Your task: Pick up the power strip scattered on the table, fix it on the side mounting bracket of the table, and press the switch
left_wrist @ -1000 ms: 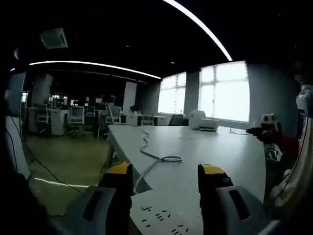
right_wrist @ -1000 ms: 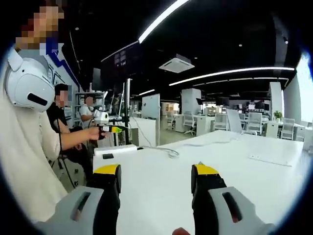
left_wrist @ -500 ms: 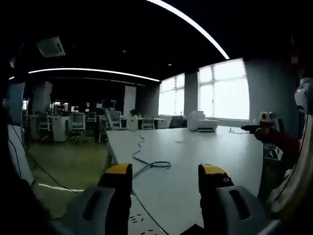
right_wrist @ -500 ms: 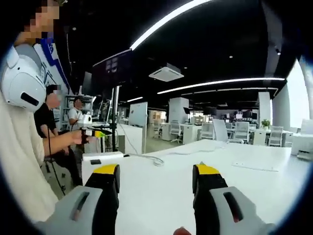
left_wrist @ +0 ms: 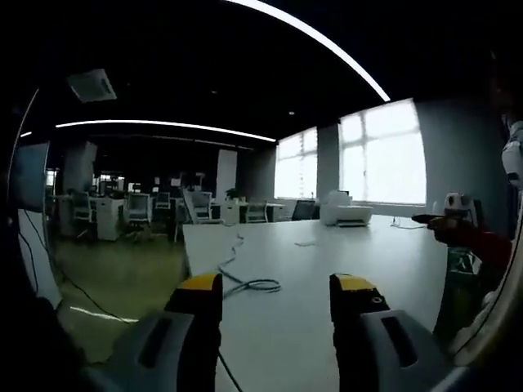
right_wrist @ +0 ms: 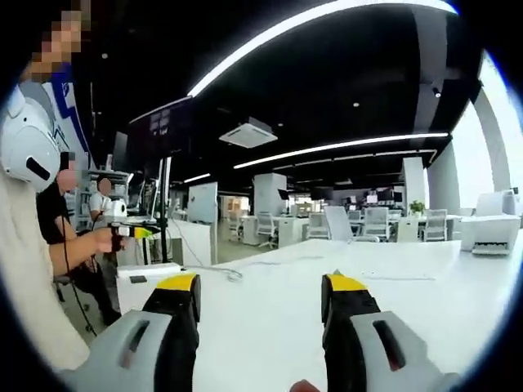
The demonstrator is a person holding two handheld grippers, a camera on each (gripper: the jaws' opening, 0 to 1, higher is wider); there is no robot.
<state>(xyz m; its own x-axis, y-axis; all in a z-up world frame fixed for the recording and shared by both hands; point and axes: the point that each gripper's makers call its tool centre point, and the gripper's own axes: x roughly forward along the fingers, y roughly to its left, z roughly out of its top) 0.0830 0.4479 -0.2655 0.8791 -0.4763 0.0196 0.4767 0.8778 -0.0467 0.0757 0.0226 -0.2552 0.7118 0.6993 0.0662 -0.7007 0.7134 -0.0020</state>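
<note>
Both the left gripper (left_wrist: 274,286) and right gripper (right_wrist: 261,286) hover spread and empty above the white table (left_wrist: 384,261). The power strip (right_wrist: 149,275) lies far left, its cable (left_wrist: 245,282) trailing; pickup, mounting and switching all remain, apparently.

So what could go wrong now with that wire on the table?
The cable lies looped on the white table right ahead of the open left gripper, so a jaw might snag it. The right gripper is open over the table near the white box at the edge and could bump it.
</note>
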